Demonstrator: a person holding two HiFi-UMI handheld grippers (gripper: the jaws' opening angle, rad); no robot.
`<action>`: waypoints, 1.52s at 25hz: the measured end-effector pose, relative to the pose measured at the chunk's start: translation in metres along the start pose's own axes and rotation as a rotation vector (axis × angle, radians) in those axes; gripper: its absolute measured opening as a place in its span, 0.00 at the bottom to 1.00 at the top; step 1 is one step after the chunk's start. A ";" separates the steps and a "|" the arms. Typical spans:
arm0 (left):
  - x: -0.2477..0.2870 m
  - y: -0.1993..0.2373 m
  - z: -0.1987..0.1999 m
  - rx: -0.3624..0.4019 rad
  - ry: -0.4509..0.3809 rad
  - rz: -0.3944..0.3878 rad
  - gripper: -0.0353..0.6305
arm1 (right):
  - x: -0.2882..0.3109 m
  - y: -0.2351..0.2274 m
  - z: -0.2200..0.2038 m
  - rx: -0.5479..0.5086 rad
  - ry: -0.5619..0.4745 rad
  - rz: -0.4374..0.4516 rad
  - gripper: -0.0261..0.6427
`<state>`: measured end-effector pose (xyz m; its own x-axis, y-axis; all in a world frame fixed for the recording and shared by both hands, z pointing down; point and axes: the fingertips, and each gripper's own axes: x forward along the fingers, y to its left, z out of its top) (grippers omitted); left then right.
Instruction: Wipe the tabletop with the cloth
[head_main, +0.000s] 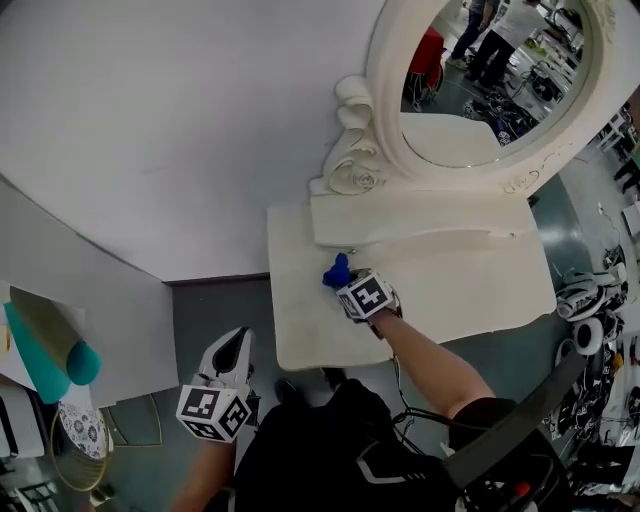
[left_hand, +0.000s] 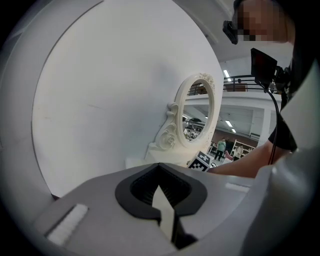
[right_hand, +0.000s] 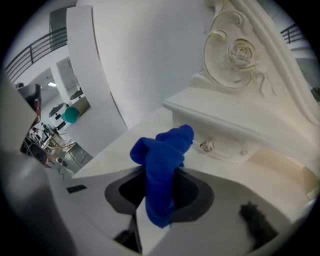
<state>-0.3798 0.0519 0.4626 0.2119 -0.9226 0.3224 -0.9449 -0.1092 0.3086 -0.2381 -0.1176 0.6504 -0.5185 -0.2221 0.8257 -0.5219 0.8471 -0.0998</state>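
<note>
A mirror (head_main: 490, 80) and drawer ledge (head_main: 420, 215) crowd the upper right. The right gripper (head_main: 350, 285) fingers clench the blue cloth (head_main: 336, 272) (bunched, pointing at the ledge) mid-frame over the cream surface (head_main: 300, 335). The left gripper (head_main: 233, 352) is lower left, fingers clenched empty.

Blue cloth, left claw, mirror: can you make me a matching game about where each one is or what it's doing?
1. crumpled blue cloth
2. left claw
3. oval cream-framed mirror

A. shut on nothing
B. standing at the back of the cream carved table
C. pinched in the right claw

Pairs: 1-C, 2-A, 3-B.
</note>
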 end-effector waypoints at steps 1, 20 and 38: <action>-0.002 0.002 0.000 -0.002 0.001 0.013 0.07 | 0.005 -0.007 0.007 -0.006 -0.001 -0.007 0.23; -0.005 0.001 0.006 0.008 -0.023 -0.069 0.07 | -0.018 0.030 -0.052 0.061 0.027 -0.010 0.23; 0.005 -0.023 -0.006 0.014 -0.009 -0.262 0.07 | -0.069 0.108 -0.139 0.220 0.061 0.013 0.23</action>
<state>-0.3556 0.0517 0.4629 0.4474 -0.8655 0.2252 -0.8615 -0.3495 0.3682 -0.1646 0.0566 0.6594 -0.4879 -0.1765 0.8548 -0.6539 0.7226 -0.2240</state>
